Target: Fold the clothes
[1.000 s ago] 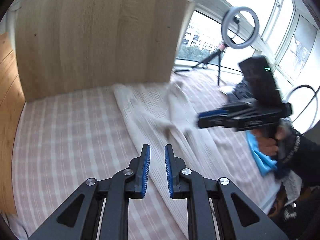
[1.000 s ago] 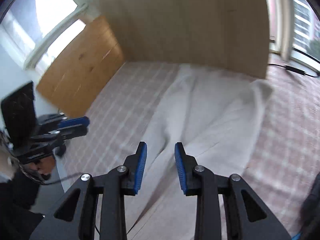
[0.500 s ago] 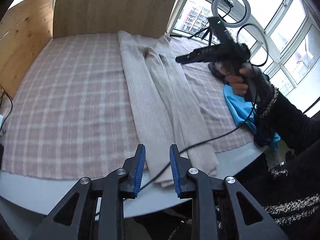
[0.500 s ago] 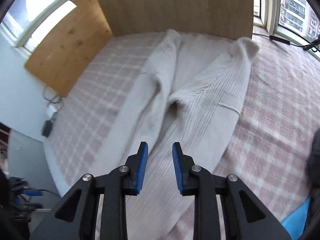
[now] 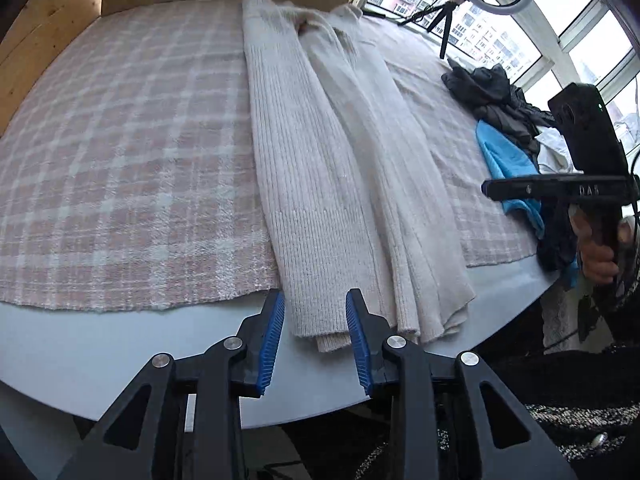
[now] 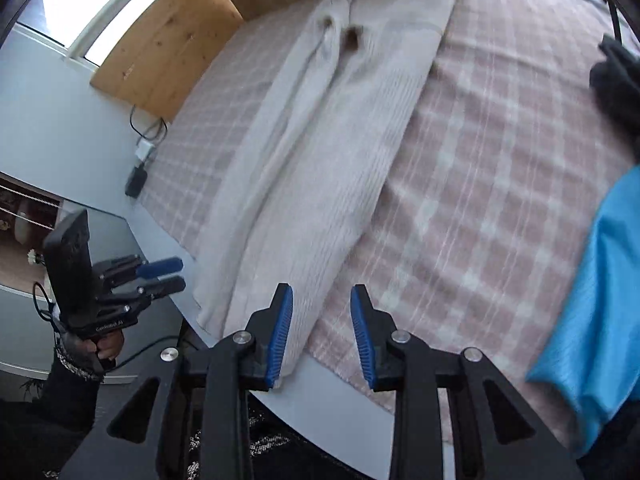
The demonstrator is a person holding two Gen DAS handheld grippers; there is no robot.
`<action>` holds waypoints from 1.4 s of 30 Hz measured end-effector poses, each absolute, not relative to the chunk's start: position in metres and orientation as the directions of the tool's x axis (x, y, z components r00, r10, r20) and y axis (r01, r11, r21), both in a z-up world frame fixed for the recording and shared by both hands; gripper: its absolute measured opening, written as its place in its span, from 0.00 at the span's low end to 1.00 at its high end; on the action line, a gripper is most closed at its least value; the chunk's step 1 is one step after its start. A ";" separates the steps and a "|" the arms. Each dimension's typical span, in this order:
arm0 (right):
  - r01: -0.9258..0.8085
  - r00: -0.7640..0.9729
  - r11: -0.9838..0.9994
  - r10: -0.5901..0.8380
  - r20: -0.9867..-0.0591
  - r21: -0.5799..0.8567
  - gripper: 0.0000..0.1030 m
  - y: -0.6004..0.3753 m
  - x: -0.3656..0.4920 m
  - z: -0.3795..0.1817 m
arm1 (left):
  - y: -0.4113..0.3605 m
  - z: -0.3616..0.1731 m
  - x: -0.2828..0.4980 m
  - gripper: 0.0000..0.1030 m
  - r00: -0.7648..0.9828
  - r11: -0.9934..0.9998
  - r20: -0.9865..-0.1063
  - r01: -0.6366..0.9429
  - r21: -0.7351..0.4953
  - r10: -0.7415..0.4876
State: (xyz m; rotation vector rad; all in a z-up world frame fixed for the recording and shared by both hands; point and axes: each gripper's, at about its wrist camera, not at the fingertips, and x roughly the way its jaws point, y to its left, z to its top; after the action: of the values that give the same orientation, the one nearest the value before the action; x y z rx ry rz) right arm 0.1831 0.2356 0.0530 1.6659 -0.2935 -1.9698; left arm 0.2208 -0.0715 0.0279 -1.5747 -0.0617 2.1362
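My left gripper [image 5: 315, 334] and right gripper [image 6: 321, 332] both gape empty over the sweater's [image 5: 320, 168] lower-centre hem (folded lengthwise); I'd grip there next.

Home room, plaid blanket [image 5: 120, 152], apartment-view windows [image 5: 480, 36]

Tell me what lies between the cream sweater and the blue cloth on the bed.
Only bare pink plaid blanket separates the cream sweater from the blue cloth; the right wrist view shows that stretch most plainly.
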 end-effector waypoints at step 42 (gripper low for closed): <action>0.143 -0.399 -0.661 -0.720 -0.568 0.737 0.09 0.250 0.045 0.140 | -0.033 0.159 0.009 0.05 -0.307 -0.644 -0.597 -0.576 -0.503 0.741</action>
State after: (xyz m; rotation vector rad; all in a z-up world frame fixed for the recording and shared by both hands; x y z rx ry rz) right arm 0.0451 0.2501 0.1398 1.2701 -0.8190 -2.0915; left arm 0.0093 -0.0335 0.1593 -1.0625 -0.2459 2.0206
